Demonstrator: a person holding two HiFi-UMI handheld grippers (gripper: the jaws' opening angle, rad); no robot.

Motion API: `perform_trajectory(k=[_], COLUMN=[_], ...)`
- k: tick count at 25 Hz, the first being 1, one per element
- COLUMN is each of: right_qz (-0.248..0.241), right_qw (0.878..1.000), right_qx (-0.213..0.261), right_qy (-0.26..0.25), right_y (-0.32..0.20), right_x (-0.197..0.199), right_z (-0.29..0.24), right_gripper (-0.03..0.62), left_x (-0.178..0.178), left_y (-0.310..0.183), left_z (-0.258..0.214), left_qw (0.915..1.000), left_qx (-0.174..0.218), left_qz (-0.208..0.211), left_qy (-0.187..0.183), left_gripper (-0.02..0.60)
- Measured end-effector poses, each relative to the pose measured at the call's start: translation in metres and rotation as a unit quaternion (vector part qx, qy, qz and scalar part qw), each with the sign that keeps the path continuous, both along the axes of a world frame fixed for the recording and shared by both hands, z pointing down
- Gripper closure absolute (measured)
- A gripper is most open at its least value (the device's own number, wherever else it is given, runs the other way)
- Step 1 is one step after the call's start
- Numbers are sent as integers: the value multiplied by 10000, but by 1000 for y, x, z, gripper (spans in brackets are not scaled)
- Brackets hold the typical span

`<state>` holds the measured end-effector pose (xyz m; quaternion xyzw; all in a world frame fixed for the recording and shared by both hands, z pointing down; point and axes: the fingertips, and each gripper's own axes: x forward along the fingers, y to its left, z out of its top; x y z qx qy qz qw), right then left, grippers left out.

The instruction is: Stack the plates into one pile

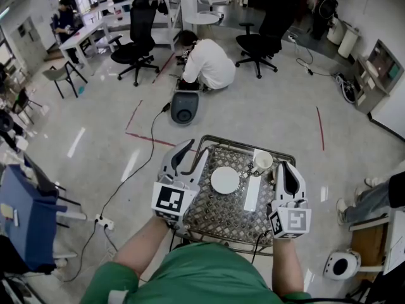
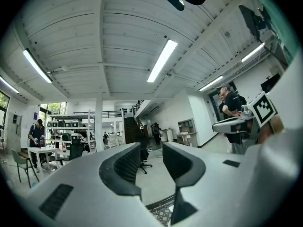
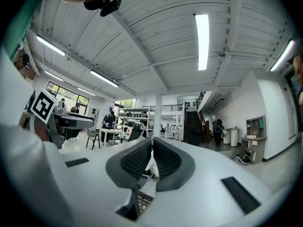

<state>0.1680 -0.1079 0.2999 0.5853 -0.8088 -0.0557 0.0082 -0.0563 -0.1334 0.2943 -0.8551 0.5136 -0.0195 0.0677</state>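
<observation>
Left tool [image 1: 190, 159]: jaws apart, nothing between them, held at the bench's left edge. Right tool [image 1: 283, 170]: jaws closed together on nothing, at the right edge. It would have to open before it could take anything.

The bench [image 1: 218, 215] is small, with a patterned metal mesh top. A round plate [image 1: 225, 180] lies at its centre. A long white dish [image 1: 252, 194] lies just right of the plate. A cup [image 1: 262, 161] stands at the dish's far end, close beside it.

Hazards, as judged:
- Lifting the dish could knock the cup over.
- A flat plate on uneven mesh offers little rim to grip and may slip or tilt.
- The bench leaves little margin, so a pushed item could go over the edge.

Beyond the bench is a pale glossy floor [image 1: 266, 106] with red tape lines. A cable [image 1: 152, 138] crosses it. A person [image 1: 209, 63] crouches by a grey round machine [image 1: 184, 109]. Office chairs [image 1: 135, 43] and desks stand at the upper left.
</observation>
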Motion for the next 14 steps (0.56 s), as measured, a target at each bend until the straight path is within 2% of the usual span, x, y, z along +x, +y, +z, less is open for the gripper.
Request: perform_trajectory(k=[14], right_qz=[13], right_qw=[10000], right_qx=[-34], right_qy=[81], right_y=[-5], right_x=[-20], right_z=[7], right_gripper=[559], left_x=[-19], left_y=[-8], left_z=[10], left_qw=[9999], left_qx=[-26], left_qz=[22], left_qy=[107], left_gripper=[425])
